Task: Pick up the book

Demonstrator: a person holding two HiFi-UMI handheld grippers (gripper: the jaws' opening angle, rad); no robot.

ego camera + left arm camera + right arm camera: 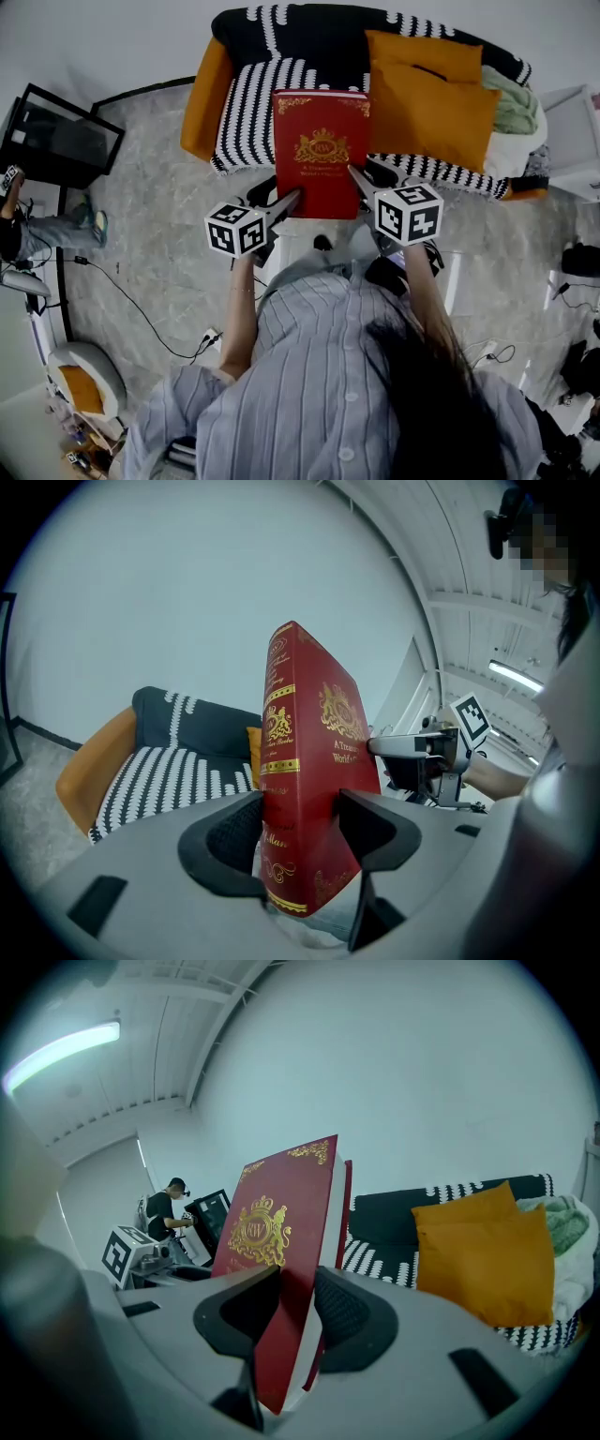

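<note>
book [321,155] is up off the sofa [246,103], held in the air in front of you between both grippers, its red cover with the gold crest facing the head view. your left gripper [302,836] has its two jaws closed on the lower corner at the spine side. the gold-lettered spine stands upright between the pads, which press on both faces. your right gripper [295,1316] clamps the opposite lower corner, at the page edge, with its jaws drawn in to the book's thickness, one pad on the front cover and one on the back. the book leans a little in that view. behind it is the black-and-white striped sofa, with two orange cushions [427,98] toward the right of the head view and a pale green cloth [514,105] at that end. grey marbled floor [150,216] lies around it. far off in the right gripper view, a person [167,1213] stands by a dark screen [214,1218].
</note>
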